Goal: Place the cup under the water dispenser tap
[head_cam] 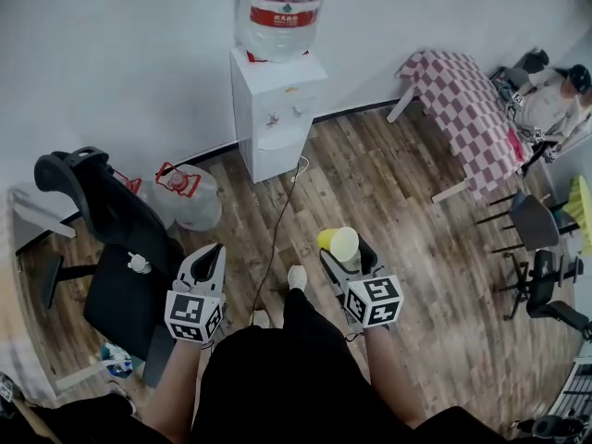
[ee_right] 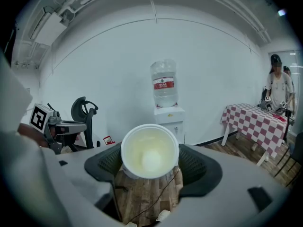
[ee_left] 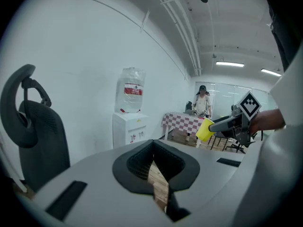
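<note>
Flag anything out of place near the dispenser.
A loose cable trails from the dispenser across the floor toward the person, a possible trip hazard. The cup in the right tool lies on its side, mouth facing back toward the person, and looks empty. Nothing looks spilled or broken.

Left gripper (head_cam: pixel 207 255) jaws together; right gripper (head_cam: pixel 346 253) jaws on cup (ee_right: pixel 150 151).

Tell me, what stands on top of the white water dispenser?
A large clear water bottle with a red label stands on the dispenser. Its mouth is hidden inside the top.
</note>
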`<state>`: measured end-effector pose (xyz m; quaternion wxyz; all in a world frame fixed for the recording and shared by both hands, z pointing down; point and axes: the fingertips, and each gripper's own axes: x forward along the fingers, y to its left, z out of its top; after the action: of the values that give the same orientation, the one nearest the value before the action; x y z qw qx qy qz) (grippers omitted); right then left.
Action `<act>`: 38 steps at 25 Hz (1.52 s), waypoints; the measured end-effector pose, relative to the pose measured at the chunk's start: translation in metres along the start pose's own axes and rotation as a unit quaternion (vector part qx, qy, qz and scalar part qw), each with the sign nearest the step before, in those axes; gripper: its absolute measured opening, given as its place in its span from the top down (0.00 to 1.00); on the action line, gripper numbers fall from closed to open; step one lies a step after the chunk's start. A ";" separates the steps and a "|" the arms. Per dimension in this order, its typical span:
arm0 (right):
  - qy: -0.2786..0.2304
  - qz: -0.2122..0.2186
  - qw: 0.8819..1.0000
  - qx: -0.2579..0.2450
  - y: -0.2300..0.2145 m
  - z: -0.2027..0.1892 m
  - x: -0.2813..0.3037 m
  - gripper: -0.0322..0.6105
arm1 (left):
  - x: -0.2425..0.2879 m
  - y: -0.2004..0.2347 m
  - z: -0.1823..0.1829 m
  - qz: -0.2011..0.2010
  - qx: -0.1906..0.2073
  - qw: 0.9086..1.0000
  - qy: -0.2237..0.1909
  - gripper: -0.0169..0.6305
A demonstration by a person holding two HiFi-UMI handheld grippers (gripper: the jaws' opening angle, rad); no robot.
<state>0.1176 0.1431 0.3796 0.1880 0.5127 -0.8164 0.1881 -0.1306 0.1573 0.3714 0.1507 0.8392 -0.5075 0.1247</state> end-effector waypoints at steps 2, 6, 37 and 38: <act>0.003 0.008 1.000 -0.002 -0.012 0.006 0.014 0.36 | 0.017 0.000 0.008 0.003 0.001 1.000 0.000 0.95; 0.002 0.027 1.000 -0.006 -0.038 0.024 0.037 0.36 | 0.053 -0.007 0.029 0.009 0.004 1.000 -0.002 0.95; 0.046 0.156 0.986 -0.024 -0.106 0.065 0.186 0.36 | 0.177 0.016 0.051 0.095 -0.025 0.994 0.049 0.95; 0.049 0.155 0.986 -0.025 -0.103 0.066 0.193 0.36 | 0.181 0.021 0.049 0.092 -0.026 0.994 0.052 0.95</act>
<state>0.1258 -0.0794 0.4316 0.2090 0.3650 -0.8803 0.2192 -0.0643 -0.0184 0.3944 0.1869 0.7771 -0.5769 0.1684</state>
